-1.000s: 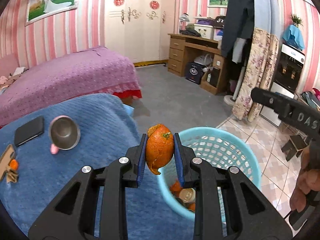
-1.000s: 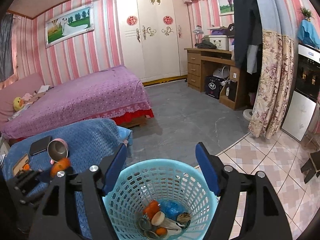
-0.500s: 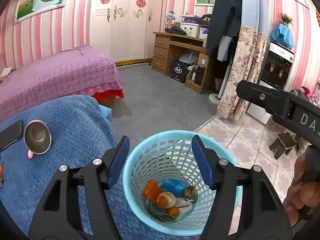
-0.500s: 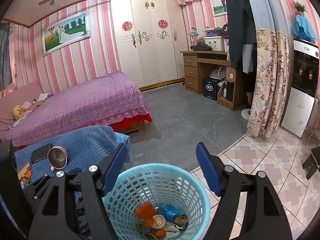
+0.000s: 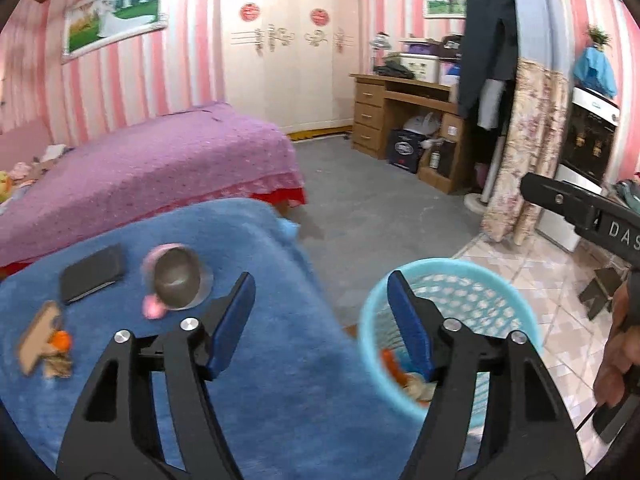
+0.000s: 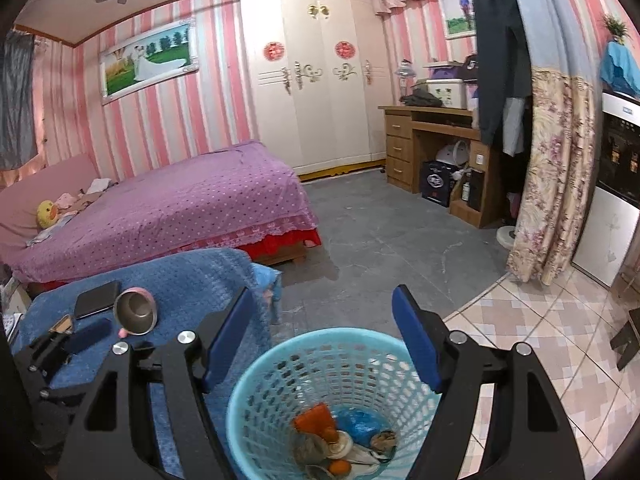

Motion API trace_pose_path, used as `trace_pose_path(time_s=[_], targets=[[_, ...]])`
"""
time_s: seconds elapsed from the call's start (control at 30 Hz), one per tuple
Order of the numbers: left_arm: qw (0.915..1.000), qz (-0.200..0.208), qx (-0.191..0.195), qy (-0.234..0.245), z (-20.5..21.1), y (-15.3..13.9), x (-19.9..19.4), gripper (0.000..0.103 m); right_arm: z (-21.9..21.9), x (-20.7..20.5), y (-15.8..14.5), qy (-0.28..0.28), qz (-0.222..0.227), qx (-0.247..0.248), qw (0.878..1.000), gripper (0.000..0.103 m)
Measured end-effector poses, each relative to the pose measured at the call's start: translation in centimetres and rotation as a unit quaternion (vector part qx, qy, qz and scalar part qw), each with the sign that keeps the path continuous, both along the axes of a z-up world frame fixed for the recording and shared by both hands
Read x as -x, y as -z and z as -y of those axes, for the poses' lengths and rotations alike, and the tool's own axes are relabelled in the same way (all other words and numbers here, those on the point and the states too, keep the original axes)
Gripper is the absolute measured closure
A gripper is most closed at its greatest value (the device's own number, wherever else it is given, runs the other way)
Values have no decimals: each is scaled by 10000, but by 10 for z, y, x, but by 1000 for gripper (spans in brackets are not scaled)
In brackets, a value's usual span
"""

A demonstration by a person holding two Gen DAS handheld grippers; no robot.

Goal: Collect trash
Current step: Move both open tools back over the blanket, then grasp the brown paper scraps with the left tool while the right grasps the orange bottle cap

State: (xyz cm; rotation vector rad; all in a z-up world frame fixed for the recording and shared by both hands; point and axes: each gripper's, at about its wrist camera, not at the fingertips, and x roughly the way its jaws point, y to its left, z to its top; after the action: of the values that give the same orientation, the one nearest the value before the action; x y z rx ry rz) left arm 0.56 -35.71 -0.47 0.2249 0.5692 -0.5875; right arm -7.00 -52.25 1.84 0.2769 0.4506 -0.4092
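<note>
Peel (image 6: 316, 420) in basket (image 6: 280, 364), left gripper (image 5: 320, 312) opening (nothing between fingers)

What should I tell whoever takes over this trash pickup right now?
Left tool: jaws opening, nothing between them, above the blue blanket.
Right tool: open, empty, over the light blue plastic mesh basket.
Done: orange peel and other scraps lie in the basket.
Left: small orange scrap and brown paper bits at the blanket's left edge. The steel cup and black phone are likely not trash.
</note>
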Motion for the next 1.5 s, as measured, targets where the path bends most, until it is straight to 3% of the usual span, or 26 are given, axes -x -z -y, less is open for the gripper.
trace_pose_path(time_s=[0.2,0.37,0.57,0.67,0.9,1.13,1.17,1.27,1.4,1.5], targets=[[9938,150,2,-1097,-117,-17,-28,29,-47,-26,-1,-550,-13,27,9985,31],[9786,218,-70,-2045,-210,-11,-50,24,-98,-52,6,-1029,-52,42,9947,29],[9589,-311,123,-2817,-291,22,-78,23,-153,-81,22,-1513,-242,106,9881,28],[9594,-512,223,-2764,-301,34,-87,23,-168,-91,27,-1542,-295,49,9876,27],[9698,-885,-70,-2270,-278,66,-122,22,-200,-143,46,-1832,-573,19,9814,27],[9679,-1082,-229,-2258,-268,92,-153,23,-248,-188,61,-2288,-840,310,9694,27],[9677,-1136,-236,-2240,-268,96,-158,25,-255,-193,64,-2322,-863,296,9684,27],[9677,-1344,-219,-2123,-271,104,-167,54,-270,-208,70,-2470,-917,174,9645,27],[9685,-1136,-53,-2214,-291,81,-164,58,-287,-223,78,-2634,-900,-177,9603,27],[9599,-637,-189,-2724,-324,50,-157,58,-311,-236,89,-2961,-1026,-490,9483,26]])
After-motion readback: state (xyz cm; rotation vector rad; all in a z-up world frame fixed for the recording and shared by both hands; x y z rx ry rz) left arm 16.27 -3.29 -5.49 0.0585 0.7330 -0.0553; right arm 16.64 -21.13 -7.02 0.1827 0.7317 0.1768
